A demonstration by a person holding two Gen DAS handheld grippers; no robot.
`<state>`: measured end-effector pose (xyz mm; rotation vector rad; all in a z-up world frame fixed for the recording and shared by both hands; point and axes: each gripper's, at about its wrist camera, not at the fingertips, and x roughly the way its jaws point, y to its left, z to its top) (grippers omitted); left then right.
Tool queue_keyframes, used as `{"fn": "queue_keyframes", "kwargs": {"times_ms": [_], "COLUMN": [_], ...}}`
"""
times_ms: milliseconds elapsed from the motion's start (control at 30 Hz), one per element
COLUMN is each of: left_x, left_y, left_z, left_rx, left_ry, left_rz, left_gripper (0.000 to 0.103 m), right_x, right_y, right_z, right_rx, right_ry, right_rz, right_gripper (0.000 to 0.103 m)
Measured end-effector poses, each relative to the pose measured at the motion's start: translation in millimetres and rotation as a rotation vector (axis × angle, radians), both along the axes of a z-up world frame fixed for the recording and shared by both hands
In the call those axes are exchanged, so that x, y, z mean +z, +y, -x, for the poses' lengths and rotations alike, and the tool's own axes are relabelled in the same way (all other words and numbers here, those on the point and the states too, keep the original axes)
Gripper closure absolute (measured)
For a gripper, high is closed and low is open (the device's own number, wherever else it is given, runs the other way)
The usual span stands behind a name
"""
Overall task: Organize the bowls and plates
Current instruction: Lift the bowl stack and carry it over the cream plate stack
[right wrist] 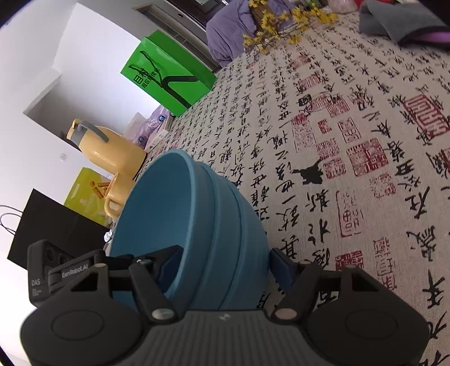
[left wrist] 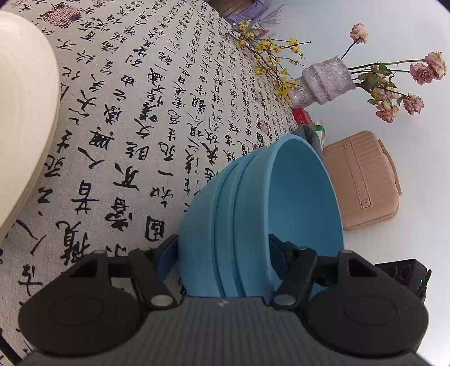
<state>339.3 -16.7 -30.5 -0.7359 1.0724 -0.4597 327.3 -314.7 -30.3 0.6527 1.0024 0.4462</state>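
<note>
A nested stack of blue bowls (left wrist: pixel 253 202) rests on the calligraphy-print tablecloth (left wrist: pixel 126 118). My left gripper (left wrist: pixel 222 247) is shut on the stack's wall, one finger outside and one inside the top bowl. In the right wrist view the same blue bowls (right wrist: pixel 213 214) sit between the fingers of my right gripper (right wrist: pixel 225 256), which is likewise shut on the wall, one finger inside. A stack of cream plates (left wrist: pixel 25 112) lies at the far left of the left wrist view. Each view shows the other gripper's black body beside the bowls.
A wrapped vase (left wrist: pixel 326 81) with dried roses and yellow sprigs and a tan case (left wrist: pixel 362 180) stand beyond the bowls. A green bag (right wrist: pixel 168 73), yellow kettle (right wrist: pixel 109 152), yellow mug (right wrist: pixel 118 197) and black bag (right wrist: pixel 50 225) line the table's edge. A grey cloth (right wrist: pixel 393 22) lies far off.
</note>
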Motion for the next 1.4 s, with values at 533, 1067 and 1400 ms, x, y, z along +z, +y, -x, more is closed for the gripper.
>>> {"fn": "queue_keyframes", "kwargs": {"times_ms": [533,1067,1400], "left_x": [16.9,36.8,48.5], "left_y": [-14.5,22.8,78.1], "left_z": [-21.0,-22.0,-16.7], "left_rx": [-0.029,-0.003,0.047], "left_ry": [0.071,0.033,0.016], "left_rz": [-0.043,-0.035,-0.043], "left_gripper": [0.056,0.055,0.055], "right_x": [29.8,52.7,63.4], "right_y": [0.1,37.3,90.8], "right_z": [-20.5,-20.3,-28.4], "right_rx": [-0.016,-0.013,0.037], "right_ry": [0.056,0.010,-0.009], "right_rz": [0.156,0.174,0.166], "right_gripper": [0.064,0.064,0.064]}}
